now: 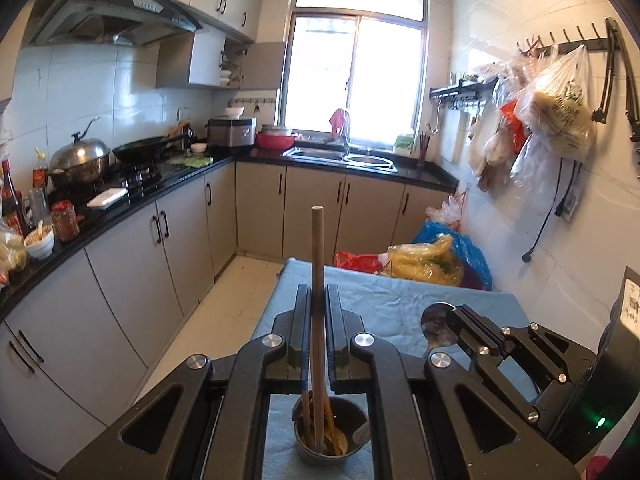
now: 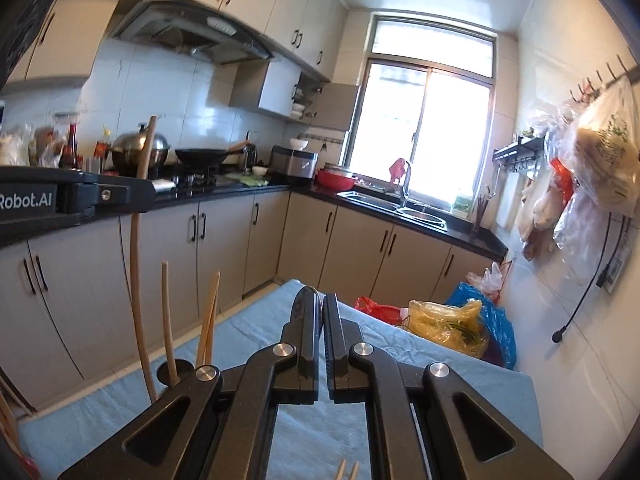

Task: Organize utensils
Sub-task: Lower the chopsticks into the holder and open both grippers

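A light, stiff, smooth wooden stick [image 1: 318, 280] is pinched mid-shaft by the left gripper [image 1: 318, 300], its lower end inside the utensil cup [image 1: 330, 434], while a metal spoon [image 1: 436, 326] is clamped beside the cup by the right gripper [image 2: 321, 312].

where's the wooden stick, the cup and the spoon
wooden stick [image 1: 318, 264], left wrist view, mid shaft
cup [image 1: 306, 456], left wrist view, front wall
spoon [image 1: 434, 318], left wrist view, bowl
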`<state>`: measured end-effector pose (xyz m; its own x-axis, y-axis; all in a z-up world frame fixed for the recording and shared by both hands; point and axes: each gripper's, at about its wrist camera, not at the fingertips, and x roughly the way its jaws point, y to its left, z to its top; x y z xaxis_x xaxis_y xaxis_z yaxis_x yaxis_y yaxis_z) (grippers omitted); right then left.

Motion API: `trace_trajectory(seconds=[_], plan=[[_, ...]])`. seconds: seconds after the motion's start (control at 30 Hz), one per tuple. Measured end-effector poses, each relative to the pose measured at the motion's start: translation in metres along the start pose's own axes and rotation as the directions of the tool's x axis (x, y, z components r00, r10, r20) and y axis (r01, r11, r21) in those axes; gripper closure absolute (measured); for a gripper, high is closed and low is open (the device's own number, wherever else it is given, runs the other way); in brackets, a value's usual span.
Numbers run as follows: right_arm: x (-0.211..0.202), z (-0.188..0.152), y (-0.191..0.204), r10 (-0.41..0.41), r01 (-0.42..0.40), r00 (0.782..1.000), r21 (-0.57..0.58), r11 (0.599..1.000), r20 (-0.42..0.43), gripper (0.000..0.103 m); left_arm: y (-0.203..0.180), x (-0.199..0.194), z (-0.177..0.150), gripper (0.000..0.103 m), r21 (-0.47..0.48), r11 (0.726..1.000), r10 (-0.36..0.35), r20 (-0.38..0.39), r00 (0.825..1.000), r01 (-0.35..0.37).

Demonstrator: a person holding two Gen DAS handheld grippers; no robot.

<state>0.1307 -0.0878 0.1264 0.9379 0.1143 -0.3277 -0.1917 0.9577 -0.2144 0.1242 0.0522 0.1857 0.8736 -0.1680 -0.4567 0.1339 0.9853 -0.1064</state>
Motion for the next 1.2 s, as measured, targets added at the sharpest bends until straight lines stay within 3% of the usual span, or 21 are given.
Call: trace_trajectory(seconds=[0.17,0.47,0.8,1.2], plan=[[0.017,-0.014,0.016,-0.038,0.037,0.999,-0.091,0.995,-0.011,0.100,0.006,0.020,-0.013,0.097,-0.011,1.000,-0.007,-0.037,0.999,0.006],[0.038,-0.033,0.036,-0.012,0.003,0.998,-0.160,0.987,-0.058,0.100,0.013,0.038,-0.030,0.097,-0.029,0.999,-0.014,-0.078,0.997,0.012],[0.059,-0.044,0.004,0.144,-0.134,0.977,0.068,0.989,-0.159,0.100,0.033,0.045,-0.040,0.097,-0.069,0.998,-0.013,-0.102,0.995,0.006],[0.062,-0.042,0.009,0.157,-0.143,0.971,0.087,0.986,-0.180,0.099,0.039,0.052,-0.050,0.097,-0.063,0.998,-0.019,-0.123,0.992,0.012]])
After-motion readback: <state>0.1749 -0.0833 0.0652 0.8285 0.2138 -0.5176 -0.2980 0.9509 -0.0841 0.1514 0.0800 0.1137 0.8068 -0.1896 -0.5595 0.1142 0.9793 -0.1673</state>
